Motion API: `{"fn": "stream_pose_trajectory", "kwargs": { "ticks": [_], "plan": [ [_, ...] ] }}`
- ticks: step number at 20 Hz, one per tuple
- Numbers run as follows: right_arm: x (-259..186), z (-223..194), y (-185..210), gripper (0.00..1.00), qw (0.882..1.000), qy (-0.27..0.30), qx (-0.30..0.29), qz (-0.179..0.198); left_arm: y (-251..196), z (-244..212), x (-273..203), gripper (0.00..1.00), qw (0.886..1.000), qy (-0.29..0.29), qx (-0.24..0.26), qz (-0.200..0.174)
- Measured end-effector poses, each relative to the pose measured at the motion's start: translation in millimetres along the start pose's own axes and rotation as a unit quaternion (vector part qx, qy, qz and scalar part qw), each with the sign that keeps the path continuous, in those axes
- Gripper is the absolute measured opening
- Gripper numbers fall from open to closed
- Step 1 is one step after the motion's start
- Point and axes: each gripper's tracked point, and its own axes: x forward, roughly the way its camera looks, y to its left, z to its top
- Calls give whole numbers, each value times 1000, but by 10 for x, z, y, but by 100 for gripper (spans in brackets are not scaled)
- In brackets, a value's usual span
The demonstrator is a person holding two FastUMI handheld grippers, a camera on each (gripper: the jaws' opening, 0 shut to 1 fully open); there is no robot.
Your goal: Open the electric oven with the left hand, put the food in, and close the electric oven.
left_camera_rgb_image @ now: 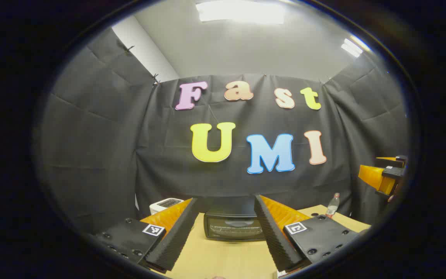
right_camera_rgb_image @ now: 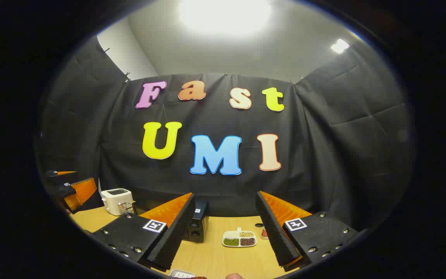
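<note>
Partly hidden behind the wide-open, empty left claw (left_camera_rgb_image: 226, 201), the oven (left_camera_rgb_image: 232, 226); right claw (right_camera_rgb_image: 226, 195) likewise agape, empty.

Table (right_camera_rgb_image: 223, 257): pale wood-grain, smooth, matt. Electric oven (left_camera_rgb_image: 234, 226): dark door, glossy glass. Toaster (right_camera_rgb_image: 117, 200): white, smooth plastic.

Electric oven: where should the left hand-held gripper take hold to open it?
On the handle bar across the top of the electric oven door, coming straight from the front. The door faces the open left hand-held gripper, centred between its fingers; handle detail is faint, so confirm closer.
</note>
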Motion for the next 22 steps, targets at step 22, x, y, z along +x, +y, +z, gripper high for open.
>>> {"fn": "stream_pose_trajectory", "kwargs": {
  "ticks": [22],
  "plan": [
    [-104,-19,-280,96,1000,-11,7,17,-460,45,-60,99,1000,-4,5,-12]
  ]
}}
